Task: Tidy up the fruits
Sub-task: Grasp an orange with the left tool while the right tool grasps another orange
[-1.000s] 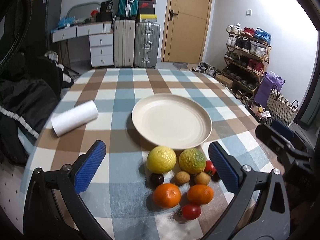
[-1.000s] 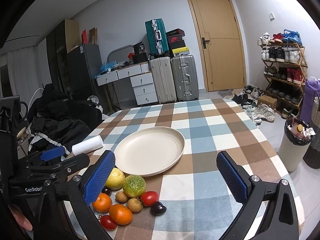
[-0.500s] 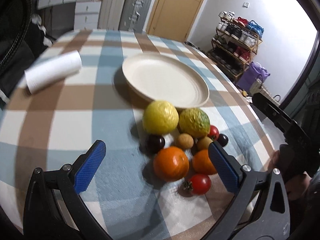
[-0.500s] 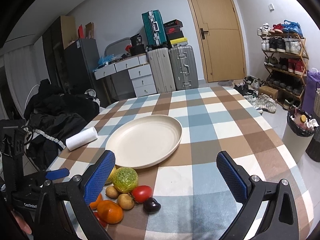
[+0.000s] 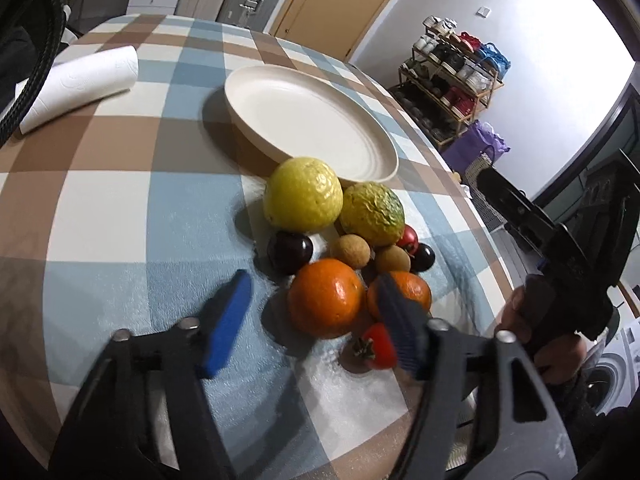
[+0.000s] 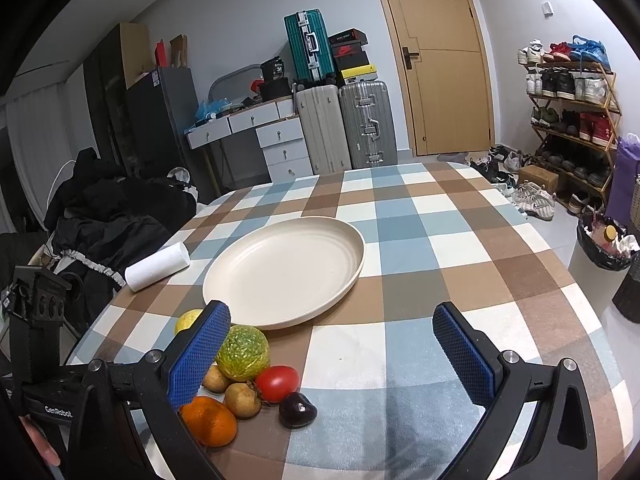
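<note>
A pile of fruit lies on the checked tablecloth in front of an empty cream plate. It holds a yellow citrus, a green-yellow bumpy fruit, two oranges, a dark plum, small brown fruits and red tomatoes. My left gripper is open, its jaws narrowed on either side of the near orange without touching it. My right gripper is open and empty, held above the table to the right of the fruit pile. The plate also shows in the right wrist view.
A white paper roll lies at the left of the table, also in the right wrist view. Dark clothes lie heaped past the table's left edge. Suitcases, drawers, a shoe rack and a bin stand around the room.
My left gripper has moved down and forward to the fruit pile and its jaws have narrowed around the near orange. My right gripper has shifted slightly and stays wide open.
</note>
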Demonstrator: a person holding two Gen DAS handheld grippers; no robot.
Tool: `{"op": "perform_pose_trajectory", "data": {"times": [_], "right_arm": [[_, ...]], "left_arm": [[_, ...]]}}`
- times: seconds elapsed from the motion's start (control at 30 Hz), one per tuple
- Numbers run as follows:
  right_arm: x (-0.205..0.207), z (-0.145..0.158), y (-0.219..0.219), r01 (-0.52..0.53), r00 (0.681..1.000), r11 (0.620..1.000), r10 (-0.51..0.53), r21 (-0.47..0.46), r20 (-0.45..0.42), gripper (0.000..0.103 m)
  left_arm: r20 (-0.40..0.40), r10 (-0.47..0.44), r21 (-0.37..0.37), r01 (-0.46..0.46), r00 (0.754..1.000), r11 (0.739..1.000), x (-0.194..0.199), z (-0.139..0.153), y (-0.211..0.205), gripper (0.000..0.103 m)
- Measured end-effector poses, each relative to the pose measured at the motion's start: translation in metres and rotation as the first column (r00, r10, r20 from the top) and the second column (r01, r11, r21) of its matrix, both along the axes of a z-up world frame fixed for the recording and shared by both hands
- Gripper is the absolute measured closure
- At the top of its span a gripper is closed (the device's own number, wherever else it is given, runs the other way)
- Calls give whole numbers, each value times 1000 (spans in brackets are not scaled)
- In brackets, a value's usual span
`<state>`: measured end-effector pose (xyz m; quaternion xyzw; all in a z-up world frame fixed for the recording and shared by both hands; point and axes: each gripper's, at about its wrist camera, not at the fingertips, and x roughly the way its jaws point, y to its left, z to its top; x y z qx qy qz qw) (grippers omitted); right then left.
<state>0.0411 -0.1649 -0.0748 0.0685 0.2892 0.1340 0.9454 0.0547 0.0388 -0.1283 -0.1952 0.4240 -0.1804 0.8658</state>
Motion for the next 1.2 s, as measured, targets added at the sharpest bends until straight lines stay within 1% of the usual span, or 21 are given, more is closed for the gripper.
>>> {"op": "perform_pose_trajectory", "data": {"times": [0.03, 0.07, 0.1, 0.13, 0.2, 0.3, 0.4, 0.63, 0.77, 0.9, 1.2], "right_arm": [[1, 0, 0, 0, 1000, 1000, 0, 0, -2, 0], [1, 0, 0, -1, 1000, 1000, 1, 0, -2, 0], [1, 0, 0, 0, 1000, 1000, 0, -1, -2, 0], [1, 0, 0, 0, 1000, 1000, 0, -2, -2, 0], [1, 0, 1, -2, 1000, 1000, 2, -4, -2, 0], [0, 0, 3, -8, 1000, 1000, 8, -13, -1, 0], [-4, 1, 6, -24, 1000, 1000, 24, -14, 3, 0], [-16, 0, 7, -106, 994, 993, 107, 55, -18, 0], [-22, -5, 10, -147, 987, 984, 153, 101, -48, 0], [-30, -13, 14, -186, 976, 971, 200, 152, -81, 0], [-46, -23, 32, -229, 959, 955, 255, 190, -127, 0]], "left_arm": [[3, -6, 5, 6, 1000, 1000, 0, 0, -1, 53], [4, -18, -6, 18, 1000, 1000, -1, 0, -2, 61], [4, -34, -28, 35, 999, 999, 0, 1, -3, 65], [13, -37, -16, 37, 999, 999, -2, 2, -6, 66], [30, -45, 16, 45, 999, 999, -8, 1, -7, 66], [25, -58, -2, 58, 998, 998, -7, 3, -8, 66], [31, -59, 2, 59, 998, 998, -8, 2, -6, 66], [48, -39, 14, 38, 998, 999, -15, 3, 7, 66], [67, -28, 32, 25, 997, 999, -19, 8, 10, 66], [84, -19, 32, 17, 996, 999, -24, 13, 15, 66], [110, -5, 47, 0, 994, 999, -37, 21, 19, 66]]}}
